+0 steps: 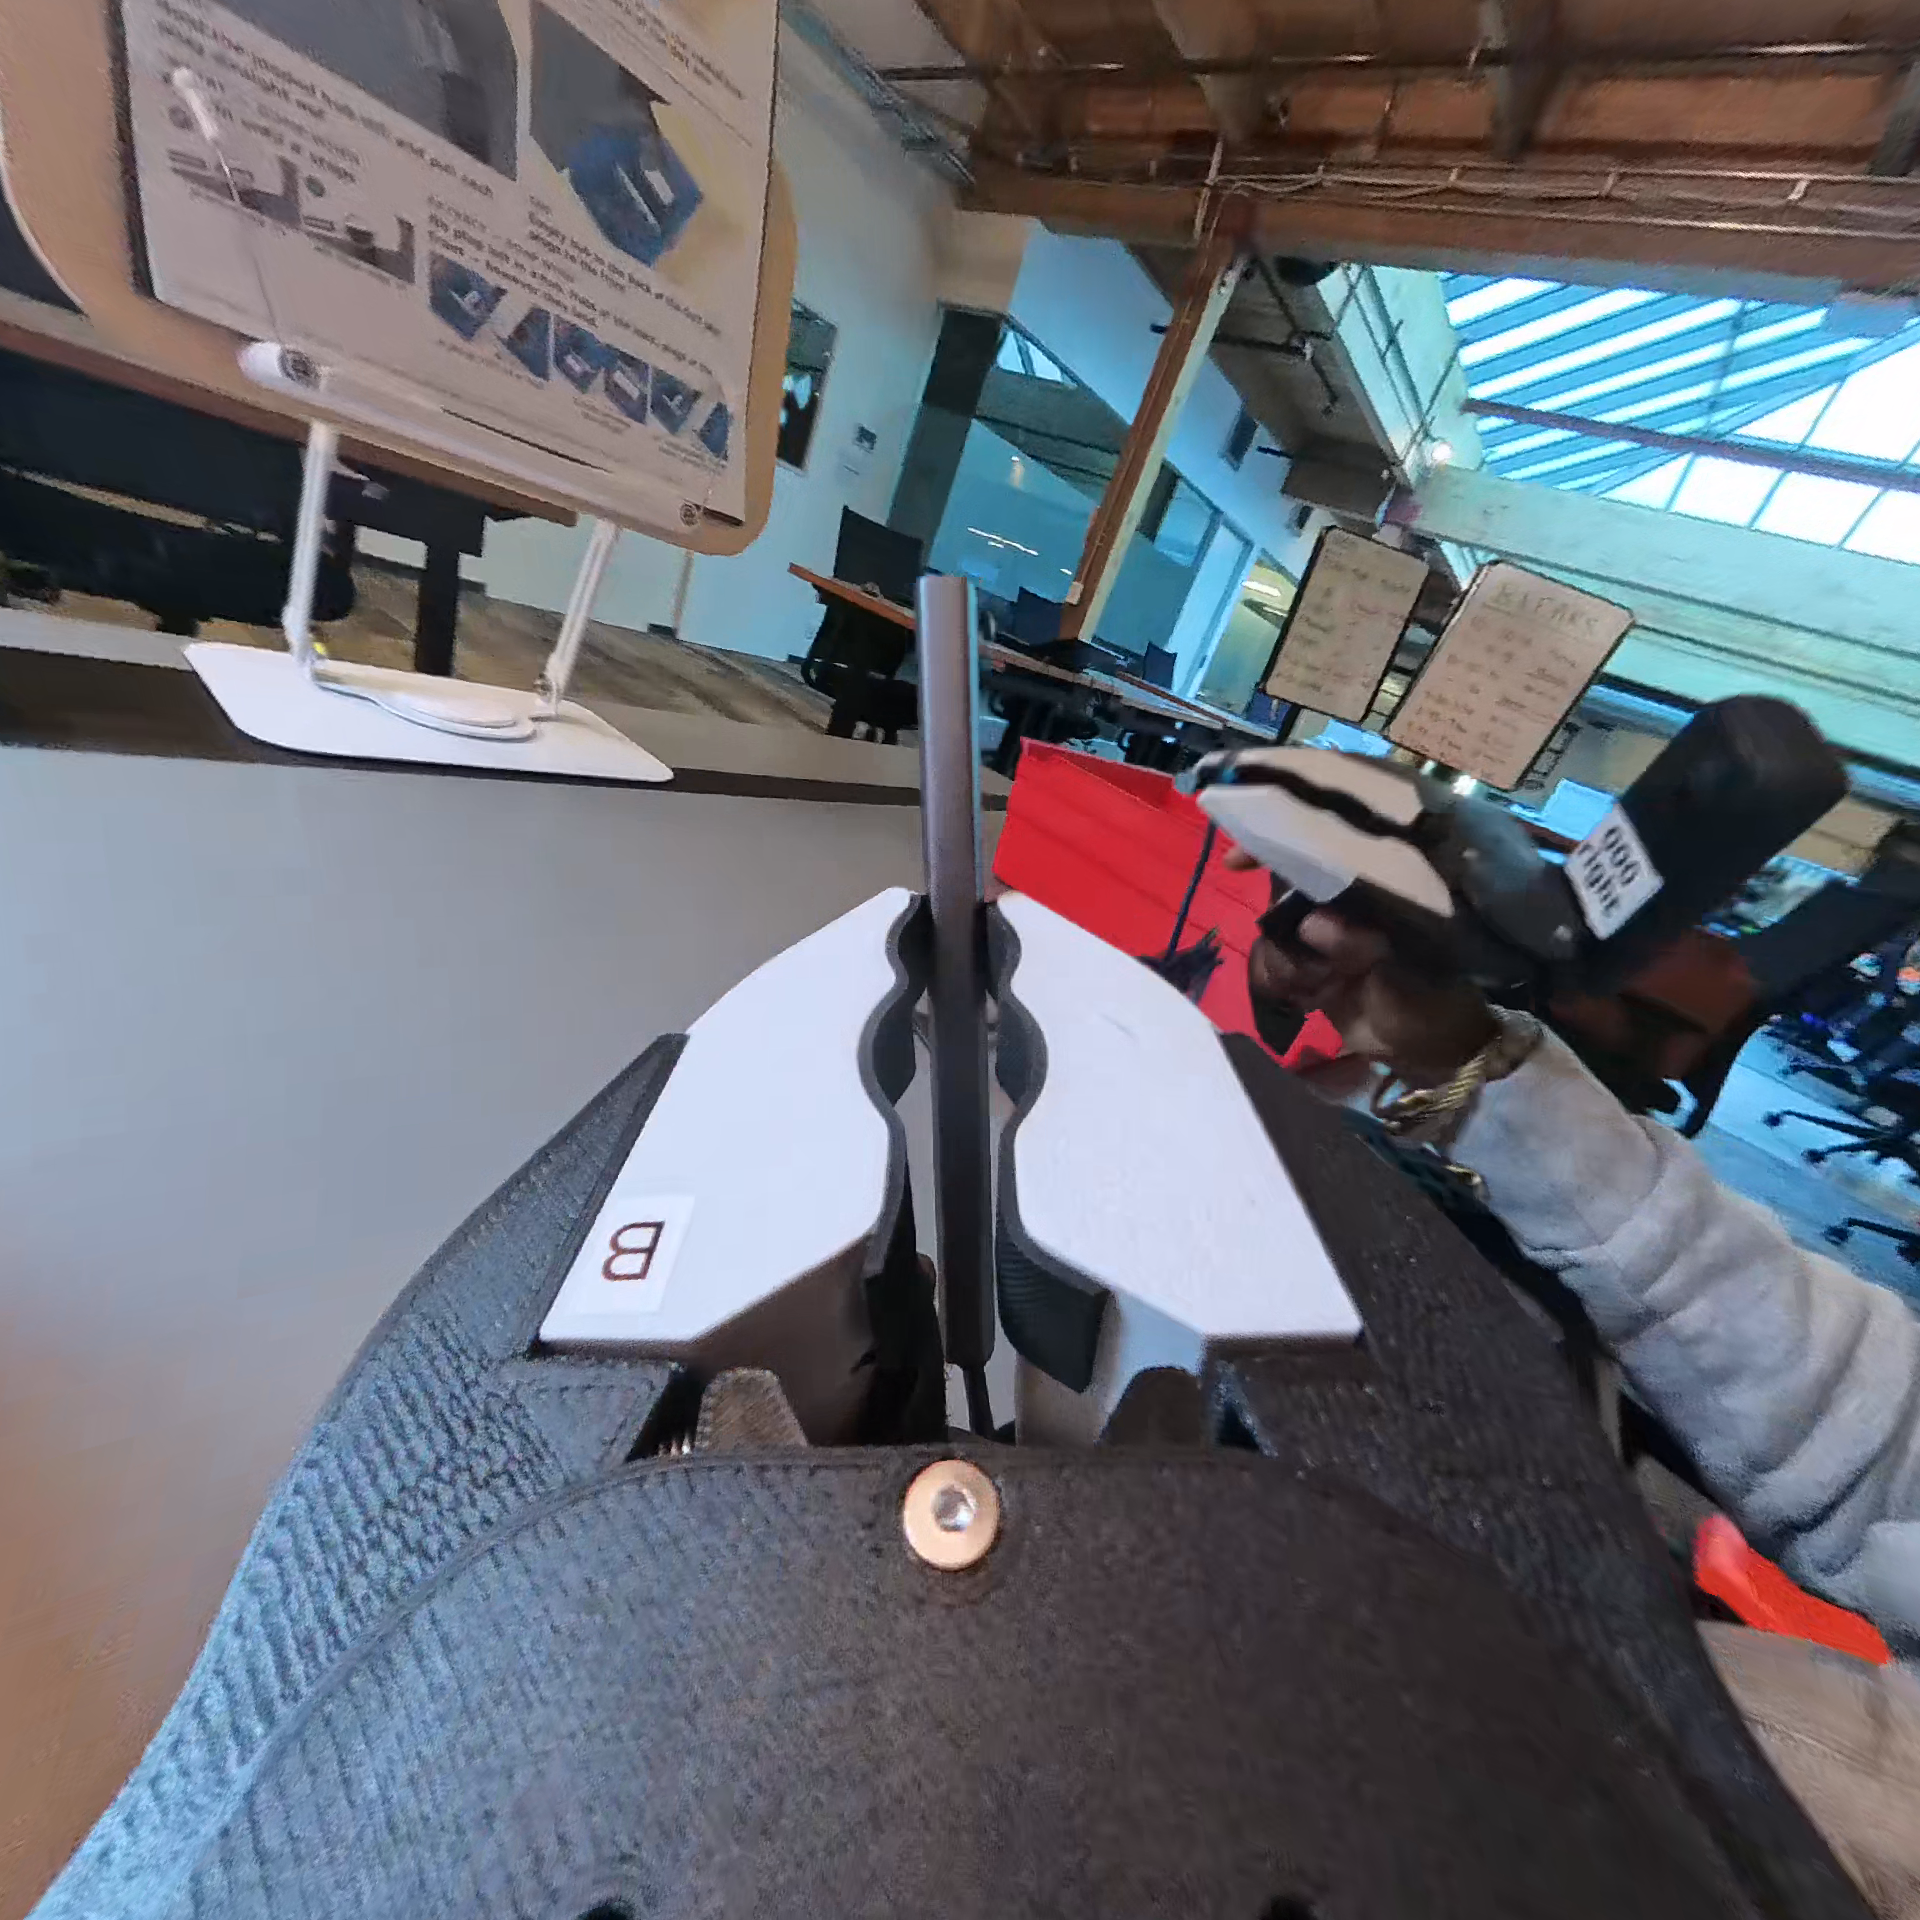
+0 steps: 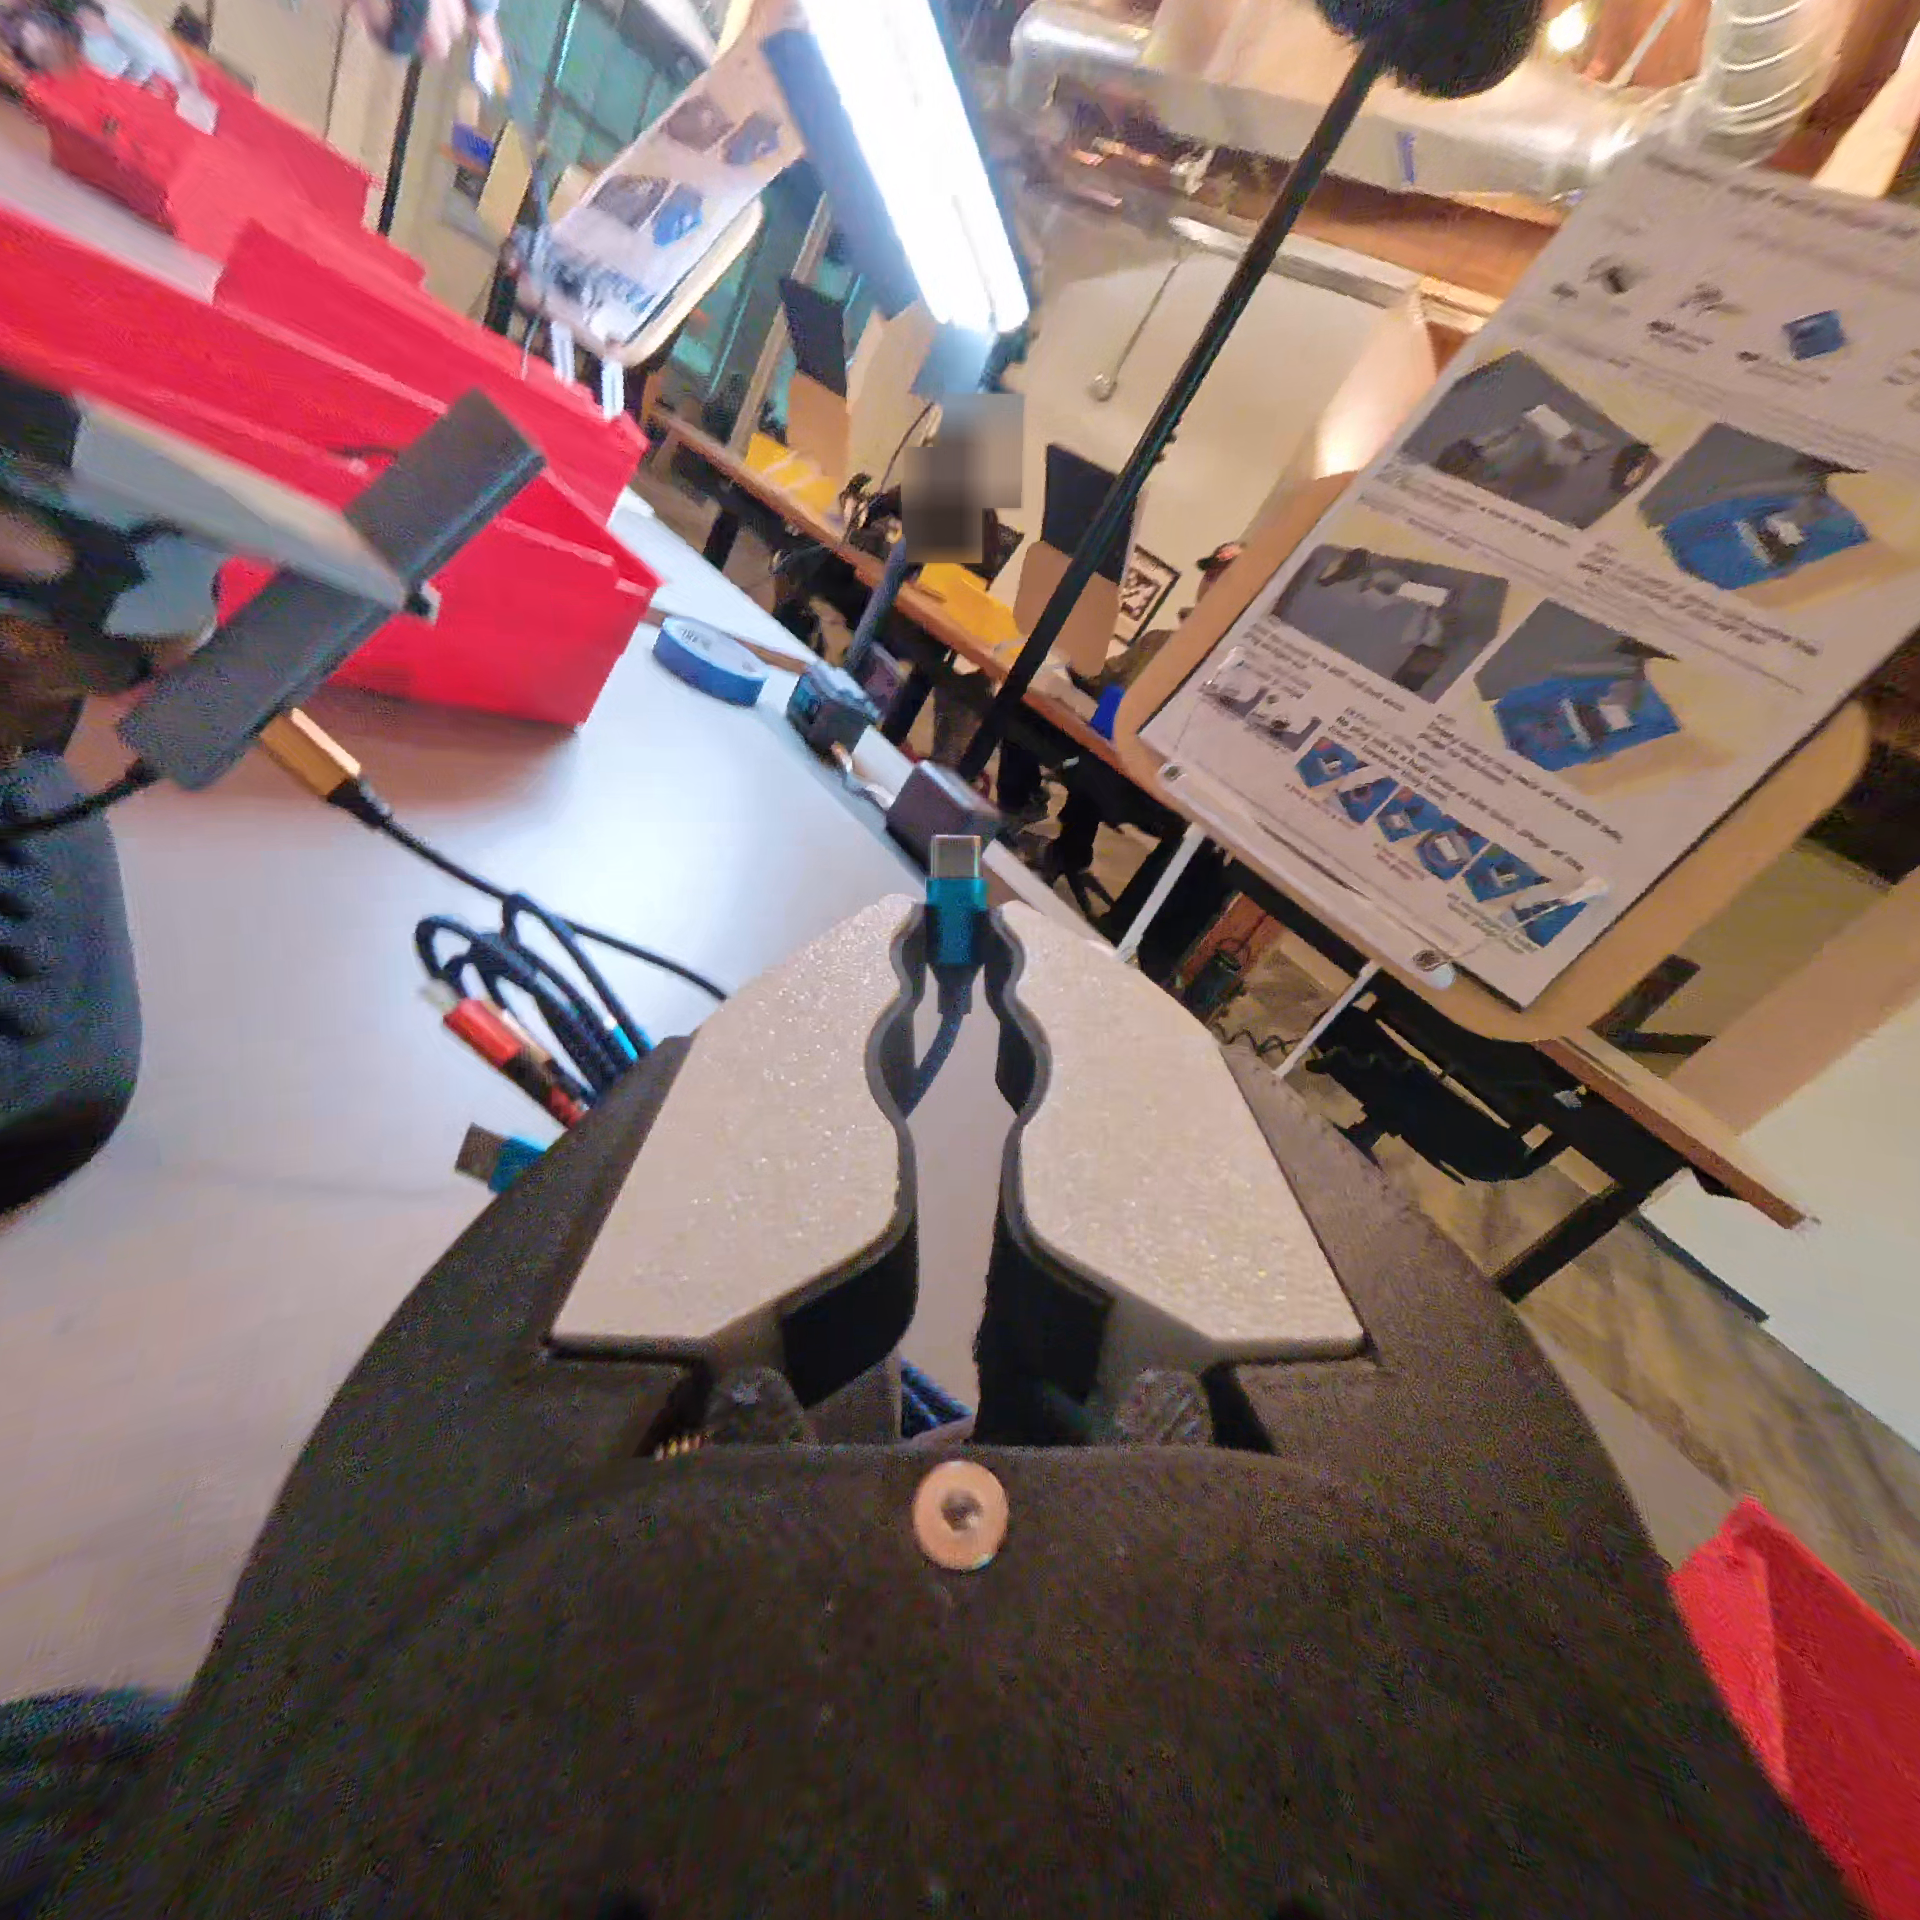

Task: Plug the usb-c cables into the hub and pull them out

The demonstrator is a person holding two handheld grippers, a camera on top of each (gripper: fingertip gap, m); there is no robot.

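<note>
The room is a big open workshop with timber beams (image 1: pixel 1351 62) and a skylight (image 1: pixel 1714 416) overhead, rows of desks and office chairs behind, and two whiteboards (image 1: pixel 1455 665) standing in the distance. A lit tube lamp (image 2: pixel 914 166) hangs over the right wrist view.

The bench (image 1: pixel 364 1039) is a wide grey surface. Along its far edge sit red bins (image 2: pixel 416 416), stacked and stepped; what they hold cannot be seen from these angles. Another red bin corner (image 2: pixel 1818 1683) shows at the near right. An instruction sheet on a white stand (image 1: pixel 436 260) stands at the far left edge of the bench in the left wrist view; a similar sheet (image 2: pixel 1558 582) rises to the right in the right wrist view.

Lying on the bench near its middle is a tangle of braided cables (image 2: pixel 530 997) with red and blue plugs, and a black cable runs from it toward the hub. Farther back, near the bench's far edge, lie a roll of blue tape (image 2: pixel 712 660) and a small grey block (image 2: pixel 940 800).

The left gripper (image 1: pixel 951 914) is clenched on the hub (image 1: pixel 951 831), a slim dark grey bar held edge-on and upright above the bench; the right wrist view shows the same hub (image 2: pixel 343 592) at upper left. The right gripper (image 2: pixel 956 920) is clamped on a usb-c cable (image 2: pixel 951 914) by its teal plug shell, metal tip pointing forward, well apart from the hub.
</note>
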